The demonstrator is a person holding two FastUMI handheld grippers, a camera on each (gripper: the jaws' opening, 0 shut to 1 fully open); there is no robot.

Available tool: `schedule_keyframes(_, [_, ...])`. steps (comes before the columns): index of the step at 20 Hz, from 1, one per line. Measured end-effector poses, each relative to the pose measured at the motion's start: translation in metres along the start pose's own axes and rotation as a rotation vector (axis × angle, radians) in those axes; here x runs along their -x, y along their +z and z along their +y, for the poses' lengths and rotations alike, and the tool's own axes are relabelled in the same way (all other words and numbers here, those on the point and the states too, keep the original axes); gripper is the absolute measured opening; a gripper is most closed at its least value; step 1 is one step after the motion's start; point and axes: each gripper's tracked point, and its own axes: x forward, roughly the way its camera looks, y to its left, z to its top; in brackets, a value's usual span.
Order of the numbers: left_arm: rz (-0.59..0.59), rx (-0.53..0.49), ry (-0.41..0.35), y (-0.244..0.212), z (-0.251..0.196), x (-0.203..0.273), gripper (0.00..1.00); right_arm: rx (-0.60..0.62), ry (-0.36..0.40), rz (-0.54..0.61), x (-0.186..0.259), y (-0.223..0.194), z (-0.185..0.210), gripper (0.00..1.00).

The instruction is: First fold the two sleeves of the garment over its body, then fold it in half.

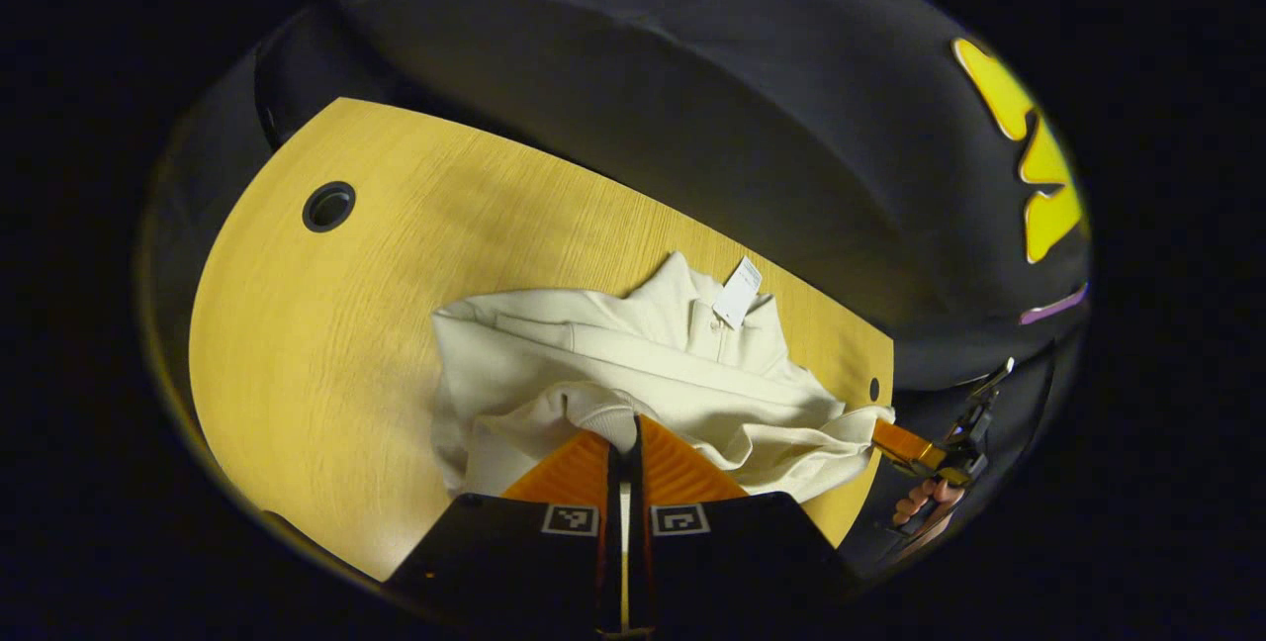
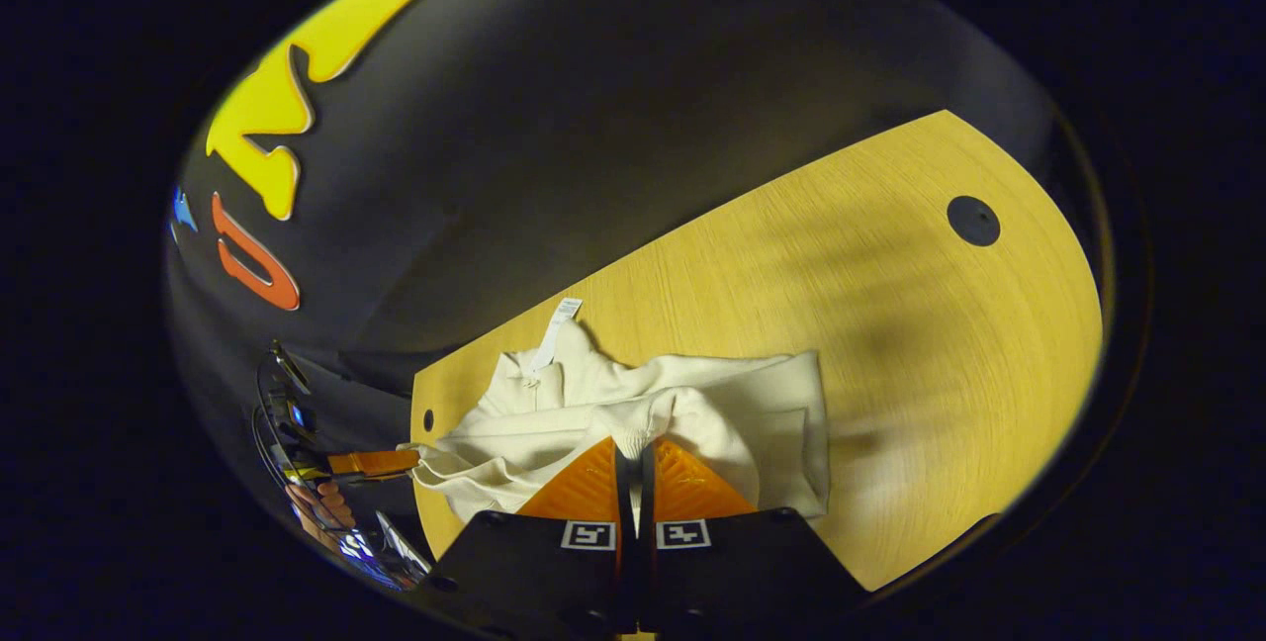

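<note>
On the worktop: the layout at this moment is listed below, largest item first.
Worktop (image 1: 326,344): wood-grain surface with a round cable hole (image 1: 328,206) near one far corner; it carries the garment toward one end.
Garment (image 1: 633,354): a cream top lying bunched near the worktop edge, collar and hang tag (image 1: 738,291) pointing toward the booth wall; layers are already lapped over the body, and the lower part is raised in folds.
Left tongs (image 1: 621,443): closed, with a ribbed edge of the cloth pinched between both fingers.
Right tongs (image 2: 633,453): closed on a ribbed edge of the same garment; also visible in the left gripper view at the worktop edge, held by a hand (image 1: 925,501).
Step in hand (judgement): cloth lies over the body and both tongs hold an edge, which fits the fold in half.
Next move (judgement): carry both held edges together toward the collar, keep them level, lay flat, then release.
</note>
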Motion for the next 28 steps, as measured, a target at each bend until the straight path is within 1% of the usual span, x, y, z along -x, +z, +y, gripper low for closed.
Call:
schedule_keyframes(1, [-0.019, 0.027, -0.010, 0.003, 0.004, -0.008, 0.12, -0.007, -0.002, -0.002, -0.008, -0.002, -0.002, 0.00])
schedule_keyframes(2, [-0.037, 0.052, -0.018, 0.007, 0.006, -0.013, 0.06, -0.014, -0.002, -0.007, -0.015, -0.002, -0.004, 0.00])
schedule_keyframes(3, [-0.054, 0.071, -0.031, 0.010, 0.005, -0.017, 0.06, -0.015, -0.003, -0.014, -0.021, -0.003, -0.003, 0.00])
schedule_keyframes(5, [-0.091, 0.079, -0.044, 0.019, 0.005, -0.020, 0.10, 0.002, -0.010, -0.031, -0.029, -0.003, -0.001, 0.00])
schedule_keyframes(6, [-0.106, 0.073, -0.043, 0.023, 0.006, -0.021, 0.19, 0.020, -0.017, -0.041, -0.031, -0.002, 0.000, 0.00])
schedule_keyframes(7, [-0.112, 0.060, -0.042, 0.023, 0.003, -0.020, 0.25, 0.039, -0.028, -0.057, -0.029, -0.001, -0.001, 0.02])
schedule_keyframes(8, [-0.119, 0.043, -0.033, 0.024, 0.002, -0.019, 0.38, 0.058, -0.043, -0.085, -0.034, 0.004, -0.002, 0.05])
schedule_keyframes(9, [-0.132, 0.029, -0.021, 0.025, 0.003, -0.019, 0.43, 0.063, -0.043, -0.117, -0.030, 0.007, 0.003, 0.19])
schedule_keyframes(10, [-0.147, 0.014, -0.013, 0.027, 0.003, -0.014, 0.52, 0.061, -0.043, -0.150, -0.028, 0.012, 0.007, 0.34])
schedule_keyframes(11, [-0.170, -0.003, -0.008, 0.029, 0.002, -0.009, 0.57, 0.061, -0.054, -0.167, -0.021, 0.014, 0.007, 0.39])
schedule_keyframes(12, [-0.197, -0.020, -0.005, 0.032, 0.001, -0.002, 0.66, 0.064, -0.064, -0.187, -0.014, 0.016, 0.006, 0.46])
schedule_keyframes(13, [-0.225, -0.034, -0.006, 0.034, -0.001, 0.007, 0.70, 0.073, -0.072, -0.205, -0.008, 0.018, 0.007, 0.48])
schedule_keyframes(14, [-0.256, -0.047, -0.001, 0.038, -0.002, 0.016, 0.80, 0.083, -0.082, -0.226, -0.001, 0.021, 0.007, 0.63])
schedule_keyframes(16, [-0.307, -0.078, 0.012, 0.039, -0.001, 0.033, 0.88, 0.106, -0.103, -0.276, 0.019, 0.023, 0.008, 0.80])
schedule_keyframes(18, [-0.357, -0.117, 0.028, 0.038, -0.007, 0.054, 0.91, 0.140, -0.123, -0.340, 0.040, 0.029, 0.017, 0.92])
schedule_keyframes(19, [-0.383, -0.138, 0.030, 0.036, -0.012, 0.066, 0.91, 0.156, -0.131, -0.371, 0.052, 0.031, 0.024, 0.94])
schedule_keyframes(20, [-0.416, -0.155, 0.034, 0.035, -0.015, 0.082, 0.91, 0.177, -0.127, -0.404, 0.068, 0.031, 0.034, 0.92])
schedule_keyframes(22, [-0.503, -0.190, 0.031, 0.036, -0.027, 0.122, 0.91, 0.240, -0.118, -0.488, 0.107, 0.034, 0.060, 0.93])
schedule_keyframes(23, [-0.553, -0.208, 0.031, 0.036, -0.032, 0.146, 0.91, 0.281, -0.111, -0.531, 0.131, 0.033, 0.074, 0.97])
schedule_keyframes(24, [-0.604, -0.231, 0.027, 0.036, -0.041, 0.171, 0.91, 0.324, -0.099, -0.570, 0.155, 0.032, 0.090, 0.92])
schedule_keyframes(25, [-0.672, -0.266, 0.027, 0.037, -0.054, 0.201, 0.91, 0.367, -0.092, -0.608, 0.177, 0.027, 0.108, 0.93])
schedule_keyframes(26, [-0.744, -0.299, 0.035, 0.035, -0.065, 0.229, 0.92, 0.411, -0.088, -0.654, 0.201, 0.026, 0.123, 0.96])
schedule_keyframes(27, [-0.817, -0.329, 0.038, 0.035, -0.077, 0.254, 0.91, 0.449, -0.088, -0.711, 0.226, 0.025, 0.138, 0.96])
schedule_keyframes(28, [-0.880, -0.358, 0.039, 0.031, -0.090, 0.277, 0.91, 0.482, -0.086, -0.771, 0.253, 0.025, 0.155, 0.93])
